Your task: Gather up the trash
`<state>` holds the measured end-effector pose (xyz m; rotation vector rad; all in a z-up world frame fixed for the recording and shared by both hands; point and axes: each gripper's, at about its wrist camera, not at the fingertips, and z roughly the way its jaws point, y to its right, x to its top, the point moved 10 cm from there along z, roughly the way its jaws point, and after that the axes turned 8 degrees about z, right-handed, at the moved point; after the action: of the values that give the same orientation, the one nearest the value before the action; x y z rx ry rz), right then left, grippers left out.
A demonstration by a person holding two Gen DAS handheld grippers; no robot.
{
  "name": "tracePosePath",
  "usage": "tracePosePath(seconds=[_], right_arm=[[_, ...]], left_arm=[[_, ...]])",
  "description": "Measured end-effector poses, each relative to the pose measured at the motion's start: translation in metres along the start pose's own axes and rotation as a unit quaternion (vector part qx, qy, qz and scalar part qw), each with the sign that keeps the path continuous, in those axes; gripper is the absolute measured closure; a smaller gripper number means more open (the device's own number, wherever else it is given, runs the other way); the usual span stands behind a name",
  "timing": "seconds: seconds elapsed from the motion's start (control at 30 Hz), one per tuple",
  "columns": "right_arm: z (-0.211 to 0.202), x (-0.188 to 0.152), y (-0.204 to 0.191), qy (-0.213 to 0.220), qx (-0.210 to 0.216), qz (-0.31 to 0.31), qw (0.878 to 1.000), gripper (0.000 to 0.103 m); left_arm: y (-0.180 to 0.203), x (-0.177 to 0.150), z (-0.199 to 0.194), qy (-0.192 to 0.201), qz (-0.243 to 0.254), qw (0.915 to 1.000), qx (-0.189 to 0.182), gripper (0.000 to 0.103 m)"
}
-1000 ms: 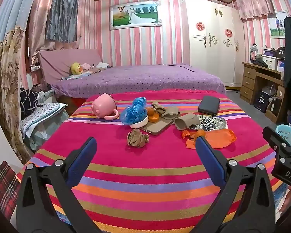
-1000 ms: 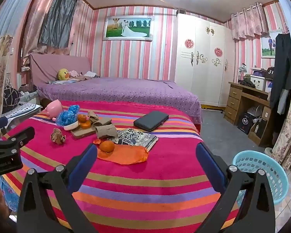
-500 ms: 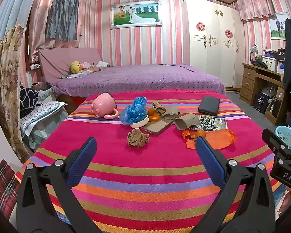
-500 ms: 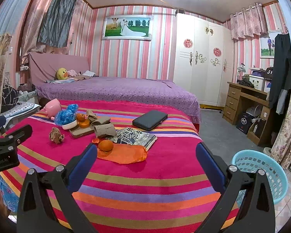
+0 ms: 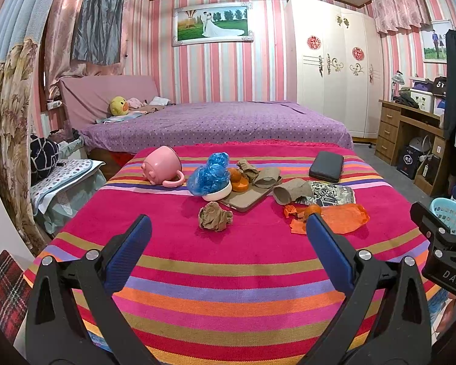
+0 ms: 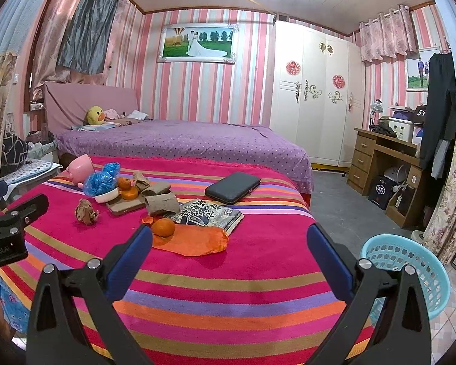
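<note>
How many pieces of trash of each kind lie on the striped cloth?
Crumpled brown paper, second wad: 2
Cardboard tubes, second tube: 2
Plastic bags, blue plastic bag and orange plastic bag: 2
Total: 6

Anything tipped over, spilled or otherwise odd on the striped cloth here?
Yes. The pink ceramic mug lies on its side at the far left. A crumpled brown paper ball sits loose, and a torn orange plastic bag lies flat under a tangerine. Nothing spilled.
</note>
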<state>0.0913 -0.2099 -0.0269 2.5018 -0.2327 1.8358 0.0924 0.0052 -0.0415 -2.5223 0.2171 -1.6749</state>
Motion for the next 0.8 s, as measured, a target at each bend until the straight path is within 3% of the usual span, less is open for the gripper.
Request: tracePosePath(seconds=[0.8], right_arm=[[0.0006,-0.0011,0.0023,0.001,-0.002,-0.001,1.0,0.004]], left_arm=[[0.0005,0.0004,0.0001,0.0,-0.001,1.0,-0.001,0.005]])
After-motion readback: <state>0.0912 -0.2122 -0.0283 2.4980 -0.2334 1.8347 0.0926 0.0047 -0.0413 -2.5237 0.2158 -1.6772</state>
